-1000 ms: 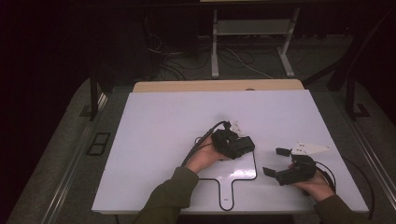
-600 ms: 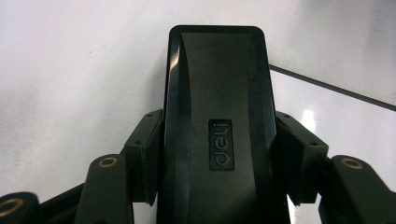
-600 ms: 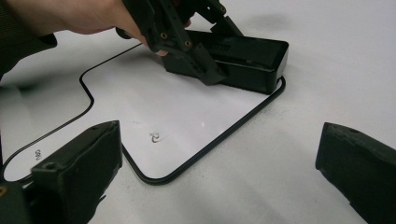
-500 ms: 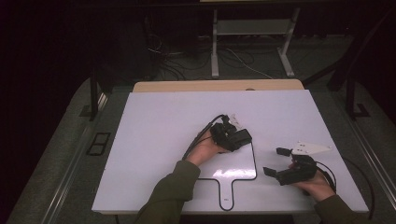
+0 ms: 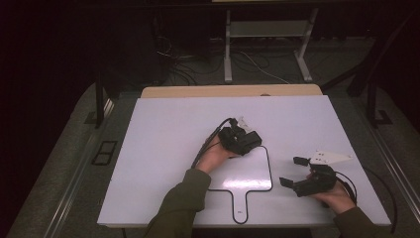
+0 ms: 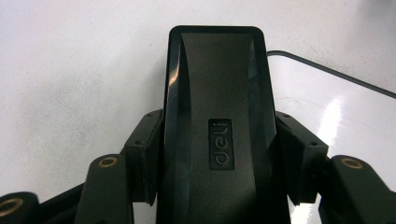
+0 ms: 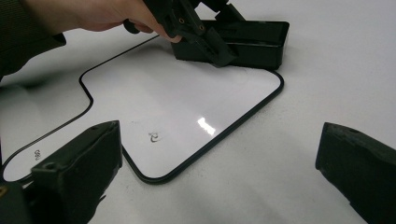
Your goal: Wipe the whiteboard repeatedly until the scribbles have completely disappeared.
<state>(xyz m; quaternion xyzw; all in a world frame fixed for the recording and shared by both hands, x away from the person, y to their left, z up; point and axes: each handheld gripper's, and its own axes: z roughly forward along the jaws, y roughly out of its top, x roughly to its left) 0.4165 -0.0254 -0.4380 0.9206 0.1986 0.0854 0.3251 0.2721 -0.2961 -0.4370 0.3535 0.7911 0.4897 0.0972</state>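
Note:
A paddle-shaped whiteboard (image 5: 245,173) with a thin black rim lies flat on the white table (image 5: 163,148), handle toward the person. My left gripper (image 5: 241,140) is shut on a black block eraser (image 5: 251,139) at the board's far edge. In the left gripper view the eraser (image 6: 217,107), marked "deli", is clamped between both jaws and points at the board's rim (image 6: 327,70). My right gripper (image 5: 292,171) hovers right of the board, open and holding nothing. In the right gripper view its jaws stand wide apart, facing the board (image 7: 177,107), the eraser (image 7: 257,42) and the left gripper (image 7: 201,32). A small ink mark (image 7: 154,136) is on the board.
A wooden strip (image 5: 228,91) runs along the table's far edge. Beyond it, a metal stand (image 5: 267,29) and loose cables (image 5: 183,54) sit on the dark floor. Cables trail from both grippers across the table.
My left gripper has carried the eraser a little farther from the person, to the board's far edge. The right gripper has stayed put, still open.

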